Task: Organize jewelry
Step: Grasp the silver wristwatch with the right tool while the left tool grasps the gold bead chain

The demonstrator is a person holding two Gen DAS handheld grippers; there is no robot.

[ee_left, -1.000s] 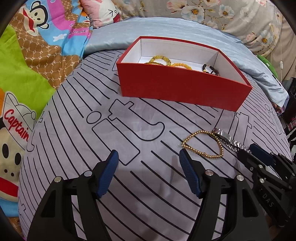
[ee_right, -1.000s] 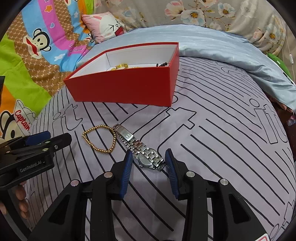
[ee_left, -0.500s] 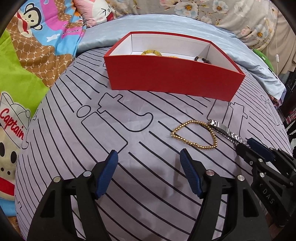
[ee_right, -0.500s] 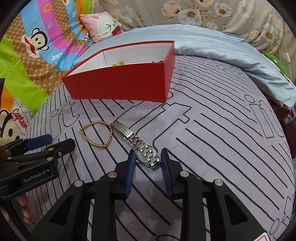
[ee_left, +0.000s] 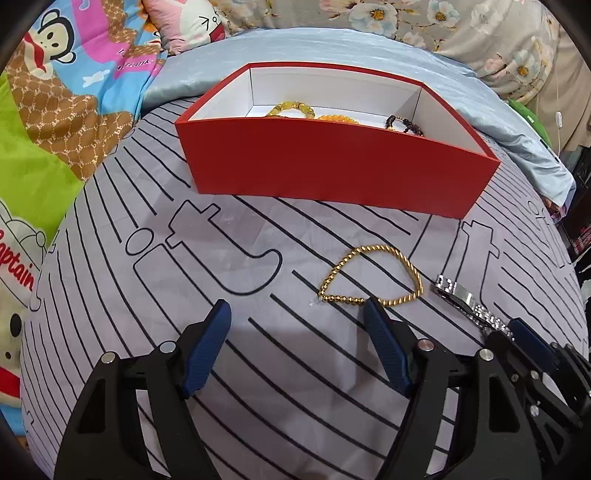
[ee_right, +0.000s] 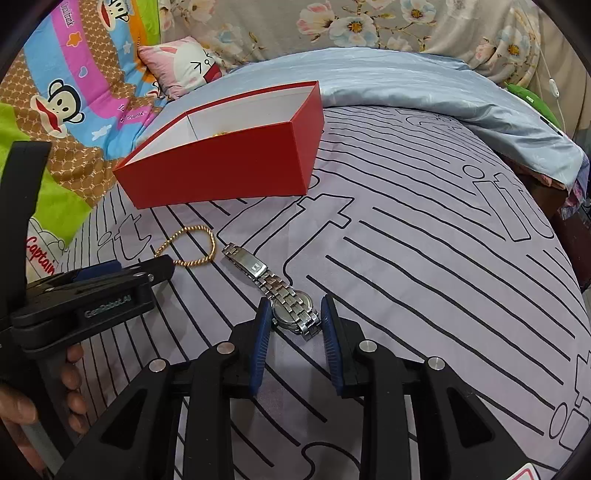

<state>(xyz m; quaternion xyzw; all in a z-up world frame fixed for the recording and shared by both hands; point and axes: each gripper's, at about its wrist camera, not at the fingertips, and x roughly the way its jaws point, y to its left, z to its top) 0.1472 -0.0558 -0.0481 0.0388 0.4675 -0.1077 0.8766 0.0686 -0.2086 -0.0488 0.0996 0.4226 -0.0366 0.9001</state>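
Observation:
A red box (ee_left: 332,173) with a white inside stands on the striped bedsheet and holds yellow bead bracelets (ee_left: 295,110) and a dark bead bracelet (ee_left: 400,123). The box also shows in the right wrist view (ee_right: 229,166). A gold bracelet (ee_left: 369,277) lies in front of the box, touching my left gripper's right fingertip. My left gripper (ee_left: 297,314) is open and empty. A silver watch (ee_right: 275,286) lies beside the gold bracelet (ee_right: 192,245). My right gripper (ee_right: 293,314) has closed around the watch's face, with both pads against it.
The grey striped sheet (ee_right: 424,258) covers the bed. A light blue quilt (ee_right: 406,85) lies behind the box. Cartoon-print bedding (ee_left: 55,110) and a pink pillow (ee_left: 188,22) lie at the left. The bed's edge drops off at the right.
My right gripper has narrowed around the watch face. My left gripper has moved right and forward until its right fingertip reached the gold bracelet.

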